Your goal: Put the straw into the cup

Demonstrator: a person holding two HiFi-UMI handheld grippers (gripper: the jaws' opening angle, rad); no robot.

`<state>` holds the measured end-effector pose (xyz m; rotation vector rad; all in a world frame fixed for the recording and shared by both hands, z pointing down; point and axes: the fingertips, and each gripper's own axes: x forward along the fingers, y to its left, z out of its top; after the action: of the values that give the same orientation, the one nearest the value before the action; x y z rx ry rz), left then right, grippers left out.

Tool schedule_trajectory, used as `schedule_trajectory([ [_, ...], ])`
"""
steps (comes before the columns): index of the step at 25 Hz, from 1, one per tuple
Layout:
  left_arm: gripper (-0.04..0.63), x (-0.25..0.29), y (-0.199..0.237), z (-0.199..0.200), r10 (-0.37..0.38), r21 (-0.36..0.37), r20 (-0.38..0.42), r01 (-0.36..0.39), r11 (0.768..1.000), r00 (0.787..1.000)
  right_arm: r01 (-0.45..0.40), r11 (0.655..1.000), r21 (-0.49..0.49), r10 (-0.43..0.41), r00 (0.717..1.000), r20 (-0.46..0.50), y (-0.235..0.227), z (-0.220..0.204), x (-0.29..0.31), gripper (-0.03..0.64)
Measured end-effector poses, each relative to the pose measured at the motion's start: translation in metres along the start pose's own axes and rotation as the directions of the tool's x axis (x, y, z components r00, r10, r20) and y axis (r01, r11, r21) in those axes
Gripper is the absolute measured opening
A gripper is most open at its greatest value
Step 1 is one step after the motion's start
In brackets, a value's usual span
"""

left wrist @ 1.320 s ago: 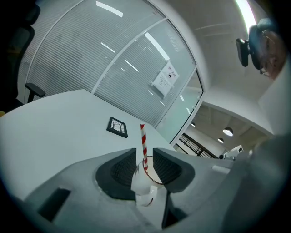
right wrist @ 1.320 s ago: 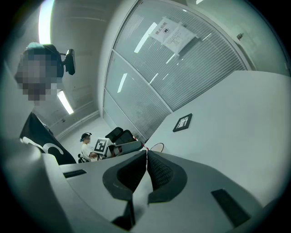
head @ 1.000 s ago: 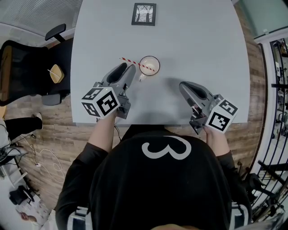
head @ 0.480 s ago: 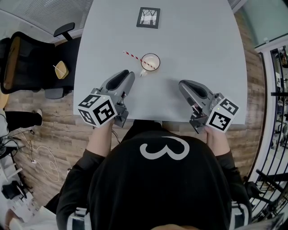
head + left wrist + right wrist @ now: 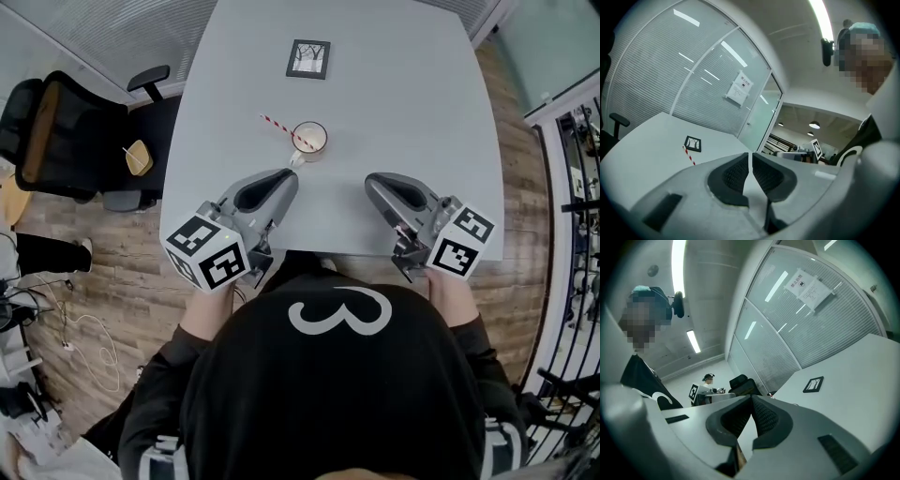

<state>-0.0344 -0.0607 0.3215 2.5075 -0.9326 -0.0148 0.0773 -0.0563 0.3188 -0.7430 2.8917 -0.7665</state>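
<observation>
Looking down, we see the left gripper [image 5: 285, 177], its jaws just closing on nothing, and the right gripper [image 5: 372, 181], jaws together and empty, above the table's [image 5: 422, 103] near edge. Beyond stands the cup [image 5: 310, 140], with the straw [image 5: 277, 125] resting in it.

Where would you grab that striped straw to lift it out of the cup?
I'd pinch the straw on its free length left of the cup, coming from above: it slants out that way over the table, while its other end sits inside the cup.
</observation>
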Motion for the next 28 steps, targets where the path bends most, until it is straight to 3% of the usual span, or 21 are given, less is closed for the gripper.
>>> schedule_trajectory([
  [17, 0.017, -0.009, -0.056, 0.027, -0.112, 0.108, -0.012, 0.113, 0.988, 0.994, -0.045, 0.995, -0.089, 0.051, 0.997, 0.060, 0.049, 0.035, -0.005, 0.014],
  [28, 0.017, -0.011, -0.062, 0.032, -0.122, 0.138, -0.013, 0.122, 0.983, 0.992, -0.031, 0.993, -0.117, 0.039, 0.997, 0.070, 0.057, 0.039, -0.010, 0.014],
])
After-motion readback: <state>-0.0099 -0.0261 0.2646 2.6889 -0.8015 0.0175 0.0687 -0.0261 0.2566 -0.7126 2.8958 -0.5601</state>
